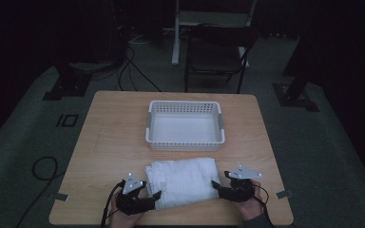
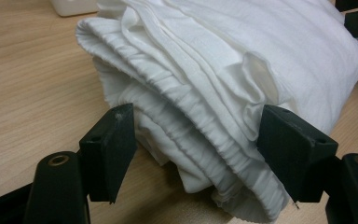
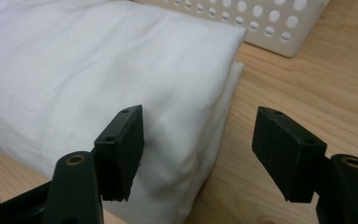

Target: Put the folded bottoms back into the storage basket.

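A folded white cloth [image 1: 182, 181] is laid near the 6 o'clock edge of the wooden table [image 1: 109, 137], with a white perforated basket [image 1: 185, 141] set just beyond it toward 12 o'clock, close but apart from it. The basket is seen empty, so the cloth is judged to be meant for it, and the short gap toward 12 o'clock suits a brief lift and carry.

The cloth is flanked by 2 grippers. The left gripper [image 1: 153, 198] is placed at the cloth's 8 o'clock corner; in the left gripper view [image 2: 196, 149] its jaws are held moderately wide around the bunched, layered hem, with the fabric between them but not seen to be pressed. The right gripper [image 1: 217, 186] is placed at the cloth's 3 o'clock edge; in the right gripper view [image 3: 198, 149] its jaws are likewise held apart, one resting against the smooth folded corner and the other standing over bare wood, so nothing is clamped.

The opposite ends are judged to have been chosen so that the stack can be raised level and kept folded; a one-sided grip would probably let the layers slide open
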Demonstrator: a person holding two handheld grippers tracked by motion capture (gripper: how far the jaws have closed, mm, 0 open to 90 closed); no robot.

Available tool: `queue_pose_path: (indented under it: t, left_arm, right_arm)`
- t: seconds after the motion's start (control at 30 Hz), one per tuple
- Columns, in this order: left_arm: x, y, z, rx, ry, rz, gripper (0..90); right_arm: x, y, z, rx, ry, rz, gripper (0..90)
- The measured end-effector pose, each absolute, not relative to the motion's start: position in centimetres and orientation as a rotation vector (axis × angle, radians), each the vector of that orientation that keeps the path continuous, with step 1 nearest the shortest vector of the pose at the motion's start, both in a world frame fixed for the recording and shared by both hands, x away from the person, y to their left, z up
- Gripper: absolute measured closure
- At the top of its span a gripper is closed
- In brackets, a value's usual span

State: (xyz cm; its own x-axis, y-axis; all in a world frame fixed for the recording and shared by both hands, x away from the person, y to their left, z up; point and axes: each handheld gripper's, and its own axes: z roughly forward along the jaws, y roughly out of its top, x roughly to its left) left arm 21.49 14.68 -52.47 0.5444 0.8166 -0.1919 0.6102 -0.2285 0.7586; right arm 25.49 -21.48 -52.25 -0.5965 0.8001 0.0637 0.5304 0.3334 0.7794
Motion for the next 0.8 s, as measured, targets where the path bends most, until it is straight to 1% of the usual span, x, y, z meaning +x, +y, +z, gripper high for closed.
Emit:
queue_pose_path:
  t: [0.2, 0.53, 0.8]
  left_arm:
    - [21.7, 14.4, -52.9, 1.959, 1.175, 0.320, 28.9]
    - [23.0, 14.5, -53.4, 1.941, 1.196, 0.326, 30.8]
    - [24.7, 14.3, -53.1, 1.948, 1.207, 0.374, 30.9]
  right_arm:
    - [25.4, -21.2, -52.5, 1.172, 2.294, 1.114, 36.0]
    - [26.1, -21.1, -53.0, 1.213, 2.302, 1.100, 35.6]
    - [26.9, -21.2, -53.3, 1.232, 2.289, 1.118, 34.6]
